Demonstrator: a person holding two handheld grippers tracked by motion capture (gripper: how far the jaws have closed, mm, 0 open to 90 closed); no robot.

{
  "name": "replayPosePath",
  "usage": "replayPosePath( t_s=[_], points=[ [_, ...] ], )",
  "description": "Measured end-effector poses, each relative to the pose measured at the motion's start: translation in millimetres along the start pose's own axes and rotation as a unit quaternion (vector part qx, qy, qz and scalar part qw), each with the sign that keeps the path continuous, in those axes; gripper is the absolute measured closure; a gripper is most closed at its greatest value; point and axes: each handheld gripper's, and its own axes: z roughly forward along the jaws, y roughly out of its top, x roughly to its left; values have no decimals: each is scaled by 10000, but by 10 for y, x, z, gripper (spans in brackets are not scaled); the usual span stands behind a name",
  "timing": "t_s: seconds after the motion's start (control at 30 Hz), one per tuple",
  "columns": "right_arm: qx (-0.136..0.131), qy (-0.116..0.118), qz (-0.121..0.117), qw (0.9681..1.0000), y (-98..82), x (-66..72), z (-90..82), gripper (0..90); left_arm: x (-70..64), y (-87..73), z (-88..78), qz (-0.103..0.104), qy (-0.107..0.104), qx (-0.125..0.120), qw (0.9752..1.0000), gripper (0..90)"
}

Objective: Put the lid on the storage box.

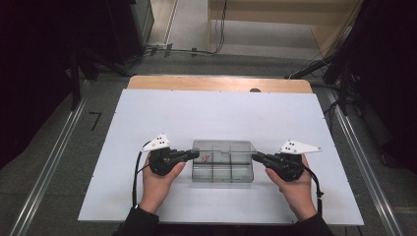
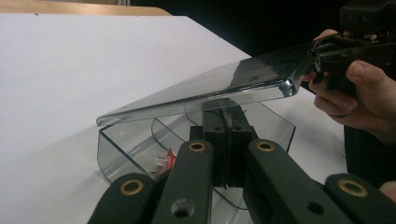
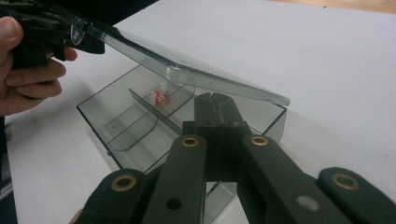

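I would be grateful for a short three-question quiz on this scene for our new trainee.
1. True or false: the lid of the clear box lies shut flat.
2. What lies in one compartment of the box? A) a blue screw B) a small red-and-white thing C) a coin
3. What do the left tool and the right tool grip?
Key: 1 false, the lid is tilted up above the box. 2 B. 3 the lid: each tool looks shut on one end of it.
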Motion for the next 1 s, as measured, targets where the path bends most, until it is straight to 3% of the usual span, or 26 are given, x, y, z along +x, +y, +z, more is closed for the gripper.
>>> replayPosePath(
  t_s=[1.0],
  points=[
    [251, 169, -155, 9994, -178, 73, -28, 881, -107, -161, -147, 29, -10, 199, 9998, 900]
  ],
)
